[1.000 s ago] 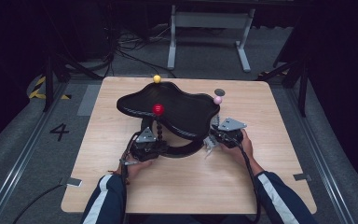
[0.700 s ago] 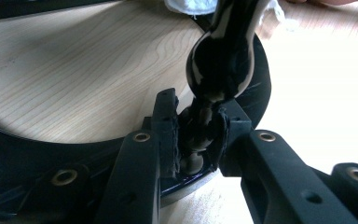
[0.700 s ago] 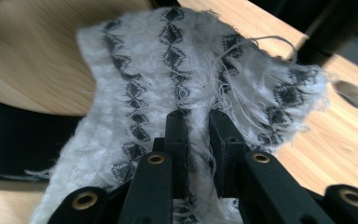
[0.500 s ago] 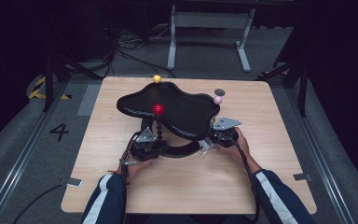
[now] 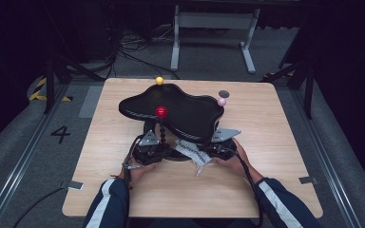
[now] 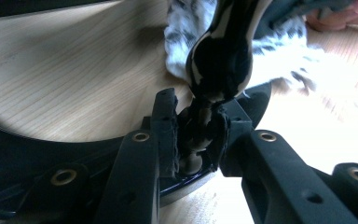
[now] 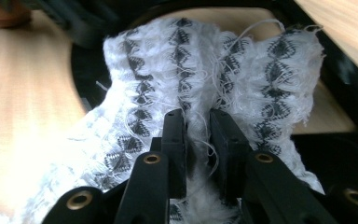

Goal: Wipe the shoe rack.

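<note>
Right tongs, now moved in beside the stand, are pinching the cloth; left tongs are clamping its beaded post.

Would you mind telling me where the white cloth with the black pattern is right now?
In the high view, the white black-patterned cloth lies on the wooden table near its front edge, under the black stand's overhang, between the left gripper and right gripper.

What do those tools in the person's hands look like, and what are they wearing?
Each gripper, left and right, is black with two black jaws on brass-coloured pivots, a grey three-cornered plate on top and a trailing black cable. The sleeves are dark blue with a white stripe.
</note>
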Available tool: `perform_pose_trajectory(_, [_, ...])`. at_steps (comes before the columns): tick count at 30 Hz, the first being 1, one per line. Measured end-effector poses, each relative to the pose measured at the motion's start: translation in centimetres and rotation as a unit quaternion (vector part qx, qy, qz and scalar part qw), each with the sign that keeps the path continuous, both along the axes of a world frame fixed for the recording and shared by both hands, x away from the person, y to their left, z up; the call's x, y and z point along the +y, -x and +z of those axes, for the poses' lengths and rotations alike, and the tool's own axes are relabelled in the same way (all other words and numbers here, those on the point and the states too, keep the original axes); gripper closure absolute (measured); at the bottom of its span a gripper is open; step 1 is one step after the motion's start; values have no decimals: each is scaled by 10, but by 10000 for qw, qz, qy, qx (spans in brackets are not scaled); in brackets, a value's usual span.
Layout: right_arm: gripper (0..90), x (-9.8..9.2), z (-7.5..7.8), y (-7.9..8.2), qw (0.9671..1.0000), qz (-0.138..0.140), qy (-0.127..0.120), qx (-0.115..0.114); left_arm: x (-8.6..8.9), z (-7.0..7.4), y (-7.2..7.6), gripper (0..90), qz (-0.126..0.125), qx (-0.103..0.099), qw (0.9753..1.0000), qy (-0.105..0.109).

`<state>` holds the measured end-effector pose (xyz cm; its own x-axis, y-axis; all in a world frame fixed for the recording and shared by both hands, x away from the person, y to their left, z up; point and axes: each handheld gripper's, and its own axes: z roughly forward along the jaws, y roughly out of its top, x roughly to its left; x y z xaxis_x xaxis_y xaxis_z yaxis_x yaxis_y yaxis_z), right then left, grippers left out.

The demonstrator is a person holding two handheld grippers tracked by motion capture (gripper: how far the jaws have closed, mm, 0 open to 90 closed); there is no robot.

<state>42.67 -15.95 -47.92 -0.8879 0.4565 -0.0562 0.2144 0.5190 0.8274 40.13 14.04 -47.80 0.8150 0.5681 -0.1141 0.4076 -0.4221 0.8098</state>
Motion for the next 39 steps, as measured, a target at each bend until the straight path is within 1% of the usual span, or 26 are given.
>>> perform_pose_trajectory(2, [770,4,0,4,10000,69,27,-28,0,0,0,734,-1,3,10000,3])
perform_pose_trajectory(4, [767,7,1,5,9998,39,111,-142,0,0,0,735,-13,8,10000,10])
perform_pose_trajectory(5, [767,6,1,5,9998,19,111,-147,0,0,-2,735,-69,-45,10000,-8])
perform_pose_trajectory(6, [767,6,1,5,9998,19,111,-147,0,0,-2,736,-69,-45,10000,-8])
perform_pose_trajectory(7, [767,4,0,3,9998,-67,100,-173,0,1,-1,736,-18,34,10000,-40])
perform_pose_trajectory(9, [767,-1,0,-1,9993,-257,109,-233,0,1,-1,737,-29,20,10000,-27])
perform_pose_trajectory(10, [767,-4,-1,-4,9986,-416,123,-287,0,1,-1,737,-27,31,10000,-18])
perform_pose_trajectory(11, [768,-7,-1,-7,9982,-491,120,-326,0,1,-1,737,-22,50,10000,-18])
perform_pose_trajectory(13, [769,-11,-2,-11,9975,-612,120,-321,0,0,-1,737,-21,56,10000,-19])
perform_pose_trajectory(14, [770,-12,-1,-13,9973,-646,131,-331,0,0,-2,737,-51,21,10000,33])
perform_pose_trajectory(16, [771,-13,-2,-15,9968,-697,143,-350,0,0,-2,737,-50,26,10000,34])
perform_pose_trajectory(17, [771,-14,-2,-17,9960,-781,172,-396,0,0,-2,737,-50,25,10000,36])
perform_pose_trajectory(18, [772,-17,-2,-21,9952,-889,170,-360,0,0,-2,737,-49,28,10000,41])
perform_pose_trajectory(19, [772,-17,-2,-21,9952,-889,170,-360,0,0,-2,737,-51,30,10000,42])
perform_pose_trajectory(20, [771,-19,-1,-23,9942,-967,214,-412,0,0,-2,737,-50,31,10000,44])
perform_pose_trajectory(21, [772,-22,-2,-25,9933,-1066,196,-390,0,0,-2,737,-49,28,10000,44])
perform_pose_trajectory(23, [772,-26,-2,-28,9919,-1178,206,-419,0,1,-1,737,-16,62,10000,-18])
perform_pose_trajectory(25, [773,-30,-3,-30,9908,-1249,224,-468,1,1,0,733,-32,63,10000,-18])
perform_pose_trajectory(26, [774,-31,-3,-31,9899,-1301,239,-509,0,0,0,733,-38,42,10000,34])
perform_pose_trajectory(27, [775,-31,-3,-31,9893,-1333,255,-534,1,0,0,733,-38,35,10000,15])
perform_pose_trajectory(31, [777,-31,-3,-32,9873,-1432,307,-620,1,0,-1,734,-89,62,9999,57])
perform_pose_trajectory(34, [778,-34,-4,-33,9843,-1582,365,-691,1,0,-1,733,-92,52,9999,55])
perform_pose_trajectory(36, [778,-35,-4,-35,9812,-1701,470,-776,0,0,0,733,-89,70,9999,60])
perform_pose_trajectory(37, [778,-35,-4,-35,9812,-1701,470,-776,0,0,1,733,-102,69,9999,44])
perform_pose_trajectory(38, [782,-37,-3,-37,9830,-1705,351,-583,0,0,1,733,-127,73,9999,78])
perform_pose_trajectory(39, [785,-38,-3,-37,9842,-1648,322,-563,-1,0,1,734,-143,67,9999,71])
